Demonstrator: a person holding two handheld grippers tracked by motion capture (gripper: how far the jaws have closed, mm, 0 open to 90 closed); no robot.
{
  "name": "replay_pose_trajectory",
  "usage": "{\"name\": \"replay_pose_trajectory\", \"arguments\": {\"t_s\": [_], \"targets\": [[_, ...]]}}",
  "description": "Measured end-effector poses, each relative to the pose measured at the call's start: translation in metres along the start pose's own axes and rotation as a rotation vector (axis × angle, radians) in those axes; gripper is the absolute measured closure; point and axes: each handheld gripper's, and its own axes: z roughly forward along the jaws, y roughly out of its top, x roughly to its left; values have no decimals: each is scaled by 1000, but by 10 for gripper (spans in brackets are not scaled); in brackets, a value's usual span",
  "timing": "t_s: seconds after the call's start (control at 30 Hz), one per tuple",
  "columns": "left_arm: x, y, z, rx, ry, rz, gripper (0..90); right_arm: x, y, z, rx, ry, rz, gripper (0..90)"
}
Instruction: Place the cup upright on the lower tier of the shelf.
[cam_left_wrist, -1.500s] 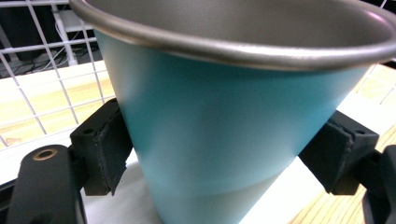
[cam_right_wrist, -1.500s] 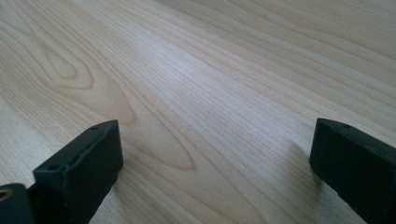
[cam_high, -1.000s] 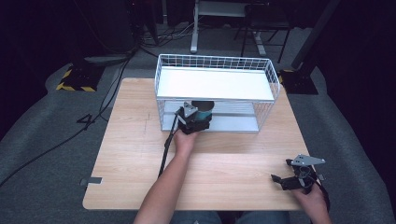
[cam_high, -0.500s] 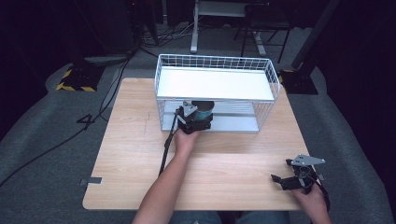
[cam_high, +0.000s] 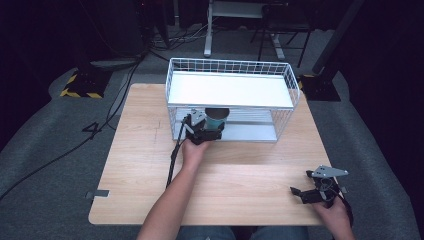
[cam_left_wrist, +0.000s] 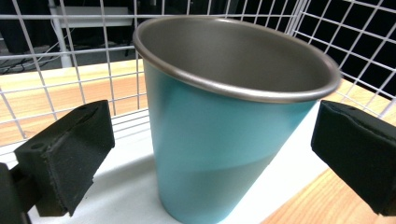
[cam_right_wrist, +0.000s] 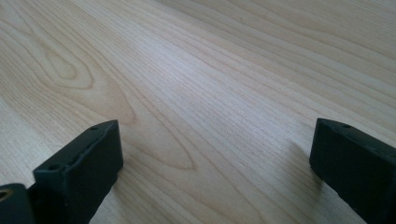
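Wooden table (cam_high: 150, 150) in the high view carries a white wire two-tier rack (cam_high: 230, 100); the left gripper (cam_high: 202, 131) reaches its lower shelf, while the right gripper (cam_high: 312, 192) rests near the table's corner.

In the left gripper view a teal metal cup (cam_left_wrist: 224, 140) stands upright on that shelf between wide-apart jaws touching nothing, so it looks placed, only withdrawal left. The right gripper view shows jaws spread wide over bare wood, empty.

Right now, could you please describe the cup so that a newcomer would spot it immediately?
Find the white wire rack at the wooden table's far side. On its lower shelf stands the cup, between the open left gripper's jaws. It is teal outside, bare metal inside.
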Motion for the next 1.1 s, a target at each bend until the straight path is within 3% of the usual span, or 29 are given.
{"name": "replay_pose_trajectory", "arguments": {"t_s": [0.4,1.1], "targets": [[-2,2,-31,4,-18,14,4,0,0,0,0,1,-2,30],[6,3,-117,13,-52,54,22,-1,1,1,0,5,-6,30]]}}
